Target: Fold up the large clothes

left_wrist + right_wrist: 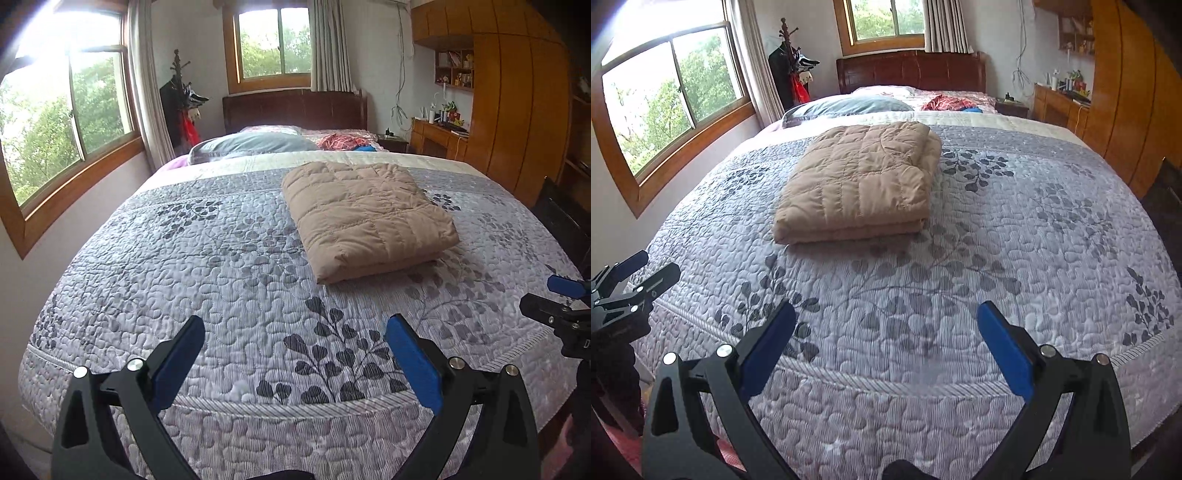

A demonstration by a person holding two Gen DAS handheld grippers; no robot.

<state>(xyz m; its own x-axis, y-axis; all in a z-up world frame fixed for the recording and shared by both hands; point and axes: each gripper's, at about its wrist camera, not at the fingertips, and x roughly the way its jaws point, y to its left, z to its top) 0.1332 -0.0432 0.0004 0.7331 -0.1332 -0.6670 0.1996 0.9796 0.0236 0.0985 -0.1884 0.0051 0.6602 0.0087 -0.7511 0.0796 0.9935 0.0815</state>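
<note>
A tan quilted garment (365, 218) lies folded into a thick rectangle on the grey leaf-patterned bedspread (221, 280). It also shows in the right wrist view (860, 184), left of centre. My left gripper (295, 328) is open and empty, held above the foot of the bed, well short of the garment. My right gripper (886, 314) is open and empty too, also above the foot of the bed. Each gripper shows at the edge of the other's view: the right gripper (554, 295), the left gripper (639, 269).
Pillows (251, 146) and a red checked cloth (343, 142) lie near the dark headboard (295, 109). A window (66, 122) lines the left wall. A wooden wardrobe (517, 110) and desk (439, 134) stand on the right. A coat stand (181, 103) fills the far left corner.
</note>
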